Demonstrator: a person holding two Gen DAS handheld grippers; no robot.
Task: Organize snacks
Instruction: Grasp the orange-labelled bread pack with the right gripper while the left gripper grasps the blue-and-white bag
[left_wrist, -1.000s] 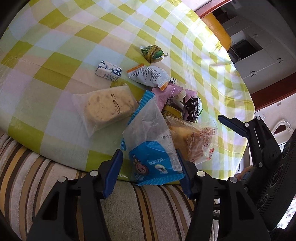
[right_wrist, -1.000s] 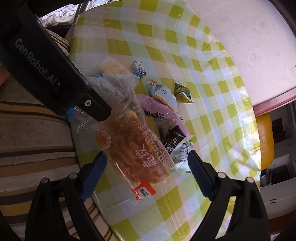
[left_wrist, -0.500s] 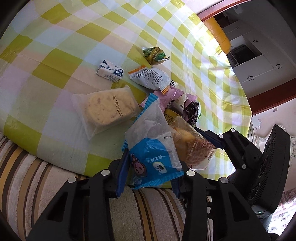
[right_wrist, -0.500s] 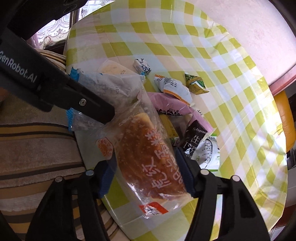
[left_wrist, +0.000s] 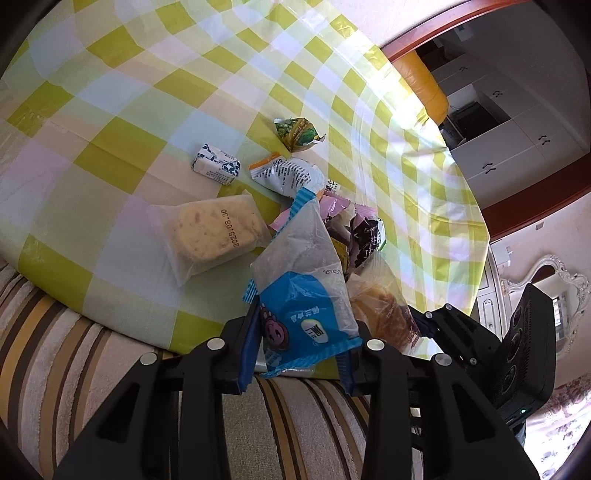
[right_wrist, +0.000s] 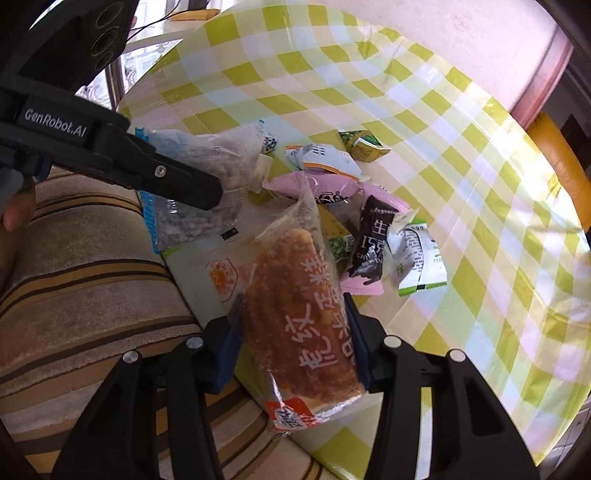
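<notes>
My left gripper has its jaws closing, and its blue pads press both sides of a blue-and-clear snack packet, whose near end is raised off the tablecloth. The same packet appears in the right wrist view under one black left finger. My right gripper is closing too, its pads against the sides of a clear packet of brown bread with white lettering. That bread packet lies just right of the blue one, at the table's near edge.
Loose snacks lie on the yellow check tablecloth: a pale cake in a clear packet, a small blue-white packet, a green packet, a pink packet and a dark packet. A striped cushion borders the near edge.
Both pairs of jaws have narrowed onto their packets. The right gripper has rolled, and the bread packet now stands more upright between its pads. The blue packet's near end has risen.
</notes>
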